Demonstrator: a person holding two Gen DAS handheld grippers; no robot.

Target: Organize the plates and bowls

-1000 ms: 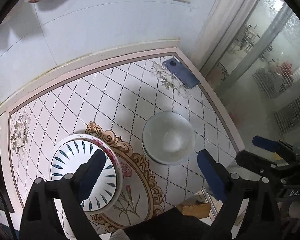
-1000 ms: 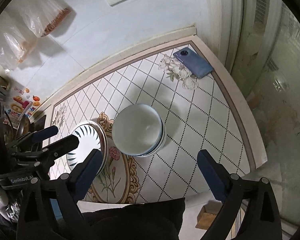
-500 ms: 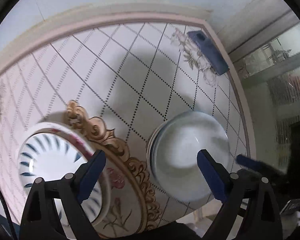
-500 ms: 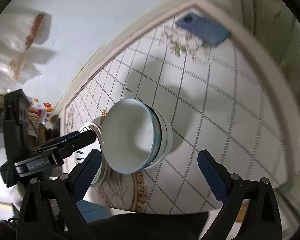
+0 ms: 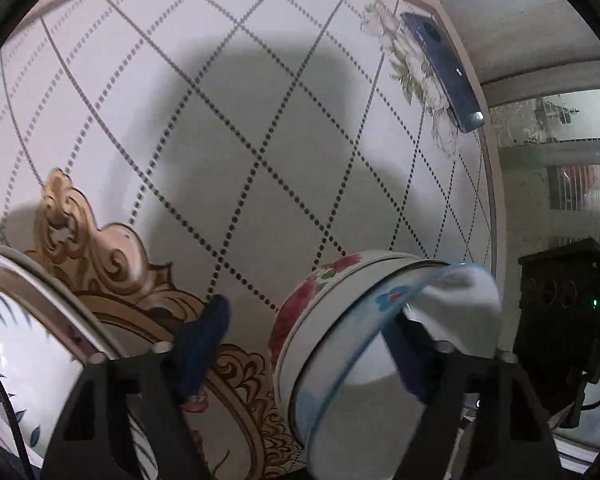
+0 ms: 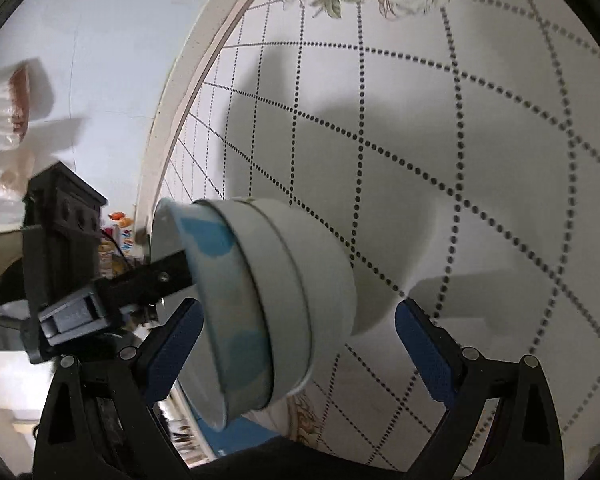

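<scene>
A stack of nested bowls (image 5: pixel 340 320) stands on the patterned tabletop, red flowers on the lower one and a blue-rimmed white one on top. My left gripper (image 5: pixel 308 344) is open and straddles the stack's near wall, its right finger inside the top bowl. The stack also shows in the right wrist view (image 6: pixel 268 304). My right gripper (image 6: pixel 296 344) is open, close around the stack, with the left gripper's finger (image 6: pixel 156 276) reaching into the top bowl. A plate with blue leaf marks (image 5: pixel 28 344) lies at the left.
A blue phone (image 5: pixel 444 68) lies near the table's far right corner. The table (image 5: pixel 260 120) meets a white wall at the back. A black device (image 5: pixel 560 312) stands off the right edge. Plastic bags (image 6: pixel 8 104) hang on the wall at the left.
Both grippers have dropped down and closed in on the bowl stack. The left gripper's right finger now sits inside the top bowl. The plate has not moved.
</scene>
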